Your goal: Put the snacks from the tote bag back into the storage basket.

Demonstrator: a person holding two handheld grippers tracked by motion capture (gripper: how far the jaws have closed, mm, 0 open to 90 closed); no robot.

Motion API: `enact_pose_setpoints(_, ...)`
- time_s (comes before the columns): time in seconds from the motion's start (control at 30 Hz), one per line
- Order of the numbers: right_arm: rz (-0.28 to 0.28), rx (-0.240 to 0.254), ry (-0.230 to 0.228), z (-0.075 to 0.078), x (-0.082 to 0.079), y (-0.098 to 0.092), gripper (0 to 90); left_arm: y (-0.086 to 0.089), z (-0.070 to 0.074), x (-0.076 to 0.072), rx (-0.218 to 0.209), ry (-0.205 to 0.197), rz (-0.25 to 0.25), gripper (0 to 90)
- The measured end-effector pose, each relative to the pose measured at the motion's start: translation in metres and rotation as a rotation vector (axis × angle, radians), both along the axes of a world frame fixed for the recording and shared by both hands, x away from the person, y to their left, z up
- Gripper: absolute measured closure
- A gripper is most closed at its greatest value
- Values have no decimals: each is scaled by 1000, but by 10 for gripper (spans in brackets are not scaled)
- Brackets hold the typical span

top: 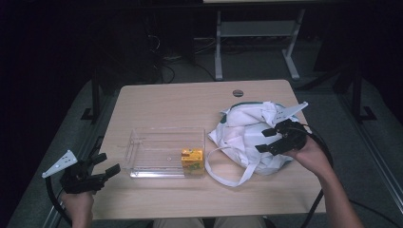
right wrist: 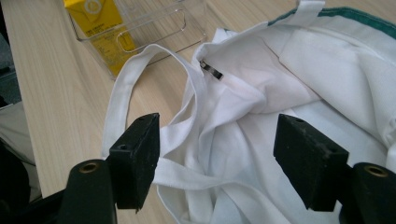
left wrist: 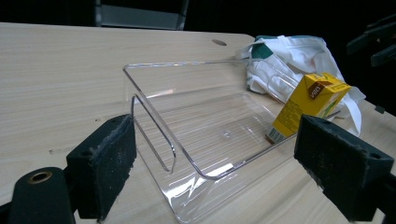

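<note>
Cloth, soft and floppy: that white tote bag [top: 247, 135] slumps on the table's [top: 190, 102] right half, just beside the clear bin [top: 164, 152] holding a yellow juice carton [top: 192, 160]. Right gripper [top: 271, 140] hovers over it, jaws wide, nothing pinched. Likely light but shapeless; the strap [right wrist: 122, 95] looks the surest hold. Its loop trails toward the bin; no firm axis. Left gripper [top: 102, 167] waits wide at the table's left edge.

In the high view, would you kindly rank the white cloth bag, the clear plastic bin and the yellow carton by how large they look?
Largest to smallest:
1. white cloth bag and clear plastic bin: too alike in spread to rank.
2. yellow carton, plainly the smallest, standing in the bin's right end.
</note>
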State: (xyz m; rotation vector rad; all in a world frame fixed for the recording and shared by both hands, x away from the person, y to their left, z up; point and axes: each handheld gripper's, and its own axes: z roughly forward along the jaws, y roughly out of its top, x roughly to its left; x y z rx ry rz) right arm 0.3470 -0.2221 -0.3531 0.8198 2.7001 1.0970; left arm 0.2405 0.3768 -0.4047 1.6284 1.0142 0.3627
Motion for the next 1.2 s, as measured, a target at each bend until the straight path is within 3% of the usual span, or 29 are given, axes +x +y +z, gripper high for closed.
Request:
enact_pose_setpoints(0.67, -71, 32, 26, -31, -20, -31, 293, -5, -1, 1, 19, 10, -11, 126)
enact_pose_setpoints(1.2, -125, 60, -4, -49, -43, -53, 284, -10, -1, 1, 46, 7, -39, 126)
